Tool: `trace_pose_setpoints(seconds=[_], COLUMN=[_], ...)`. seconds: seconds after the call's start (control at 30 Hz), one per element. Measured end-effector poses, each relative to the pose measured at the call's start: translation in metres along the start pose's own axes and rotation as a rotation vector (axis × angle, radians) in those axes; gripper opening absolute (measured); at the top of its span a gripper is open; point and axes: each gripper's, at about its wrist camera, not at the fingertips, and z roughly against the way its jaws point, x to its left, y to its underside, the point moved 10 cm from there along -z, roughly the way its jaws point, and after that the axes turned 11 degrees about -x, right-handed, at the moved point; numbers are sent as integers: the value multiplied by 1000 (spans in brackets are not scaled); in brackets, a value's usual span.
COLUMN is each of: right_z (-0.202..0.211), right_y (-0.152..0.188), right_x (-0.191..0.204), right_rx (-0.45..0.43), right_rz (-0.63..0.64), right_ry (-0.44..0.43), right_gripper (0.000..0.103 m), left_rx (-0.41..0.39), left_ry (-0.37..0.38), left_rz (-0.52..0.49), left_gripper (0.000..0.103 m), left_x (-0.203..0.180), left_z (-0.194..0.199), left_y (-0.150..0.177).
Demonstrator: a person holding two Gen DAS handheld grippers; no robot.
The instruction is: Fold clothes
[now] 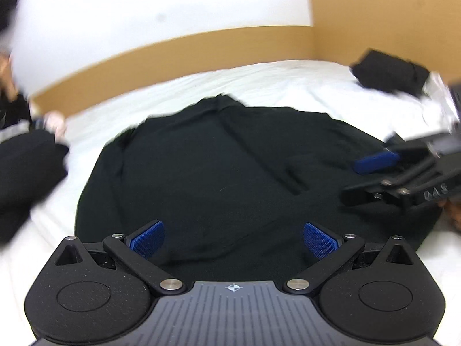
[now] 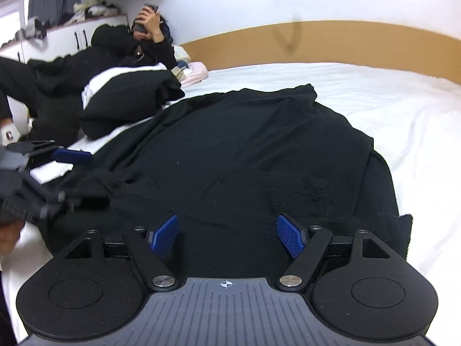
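While spread dark on the bed (image 1: 273,80) ahead of both tools, black garment (image 1: 230,158) risks bunching or a single-layer pinch: loose, creased cloth. Left tool (image 1: 233,240) wide open, empty, low over near hem. Right tool (image 2: 227,238) likewise open, empty, hovering alongside.

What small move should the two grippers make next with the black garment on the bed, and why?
Probably lower both and pinch the near hem. The left gripper and right gripper are open and empty above the black garment, which lies spread, unfolded, on the white sheet.
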Motion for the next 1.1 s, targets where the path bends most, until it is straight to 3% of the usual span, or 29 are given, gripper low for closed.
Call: trace_pose_setpoints(seconds=[0.07, 0.1, 0.2, 0.27, 0.33, 0.5, 0.6, 0.77, 0.83, 0.9, 1.0, 1.1], right_z=[-1, -1, 4, 8, 13, 36, 52, 51, 39, 29, 34, 44], right_y=[-2, -3, -3, 1, 6, 10, 8, -2, 7, 16, 16, 12], right_x=[0, 0, -7, -10, -9, -38, -57, -33, -26, -28, -43, -64], right_rx=[-10, -18, -19, 0, 16, 15, -19, -92, -44, 18, 18, 3], right_rz=[-6, -8, 6, 41, 95, 74, 3, -8, 42, 50, -8, 4], right_ry=[6, 15, 69, 108, 117, 213, 260, 159, 174, 198, 187, 281], right_gripper=[78, 78, 78, 79, 78, 84, 84, 84, 84, 84, 84, 84], left_rx=[18, 65, 119, 138, 140, 118, 31, 76, 128, 113, 110, 102], left_ry=[-32, -23, -11, -90, -112, -241, -184, -151, -175, -198, -202, -210], left_rz=[-43, -15, 160, 227, 289, 270, 328, 314, 314, 282, 246, 272], left_gripper=[102, 102, 103, 103, 103, 102, 102, 102, 102, 103, 103, 102], left_x=[-5, -3, 22, 51, 74, 108, 111, 105, 109, 108, 107, 113], left_z=[-9, -15, -19, -14, -5, 31, 45, 15, -3, -3, 2, 0], left_y=[8, 18, 35, 41, 48, 50, 33, 32, 43, 46, 46, 46])
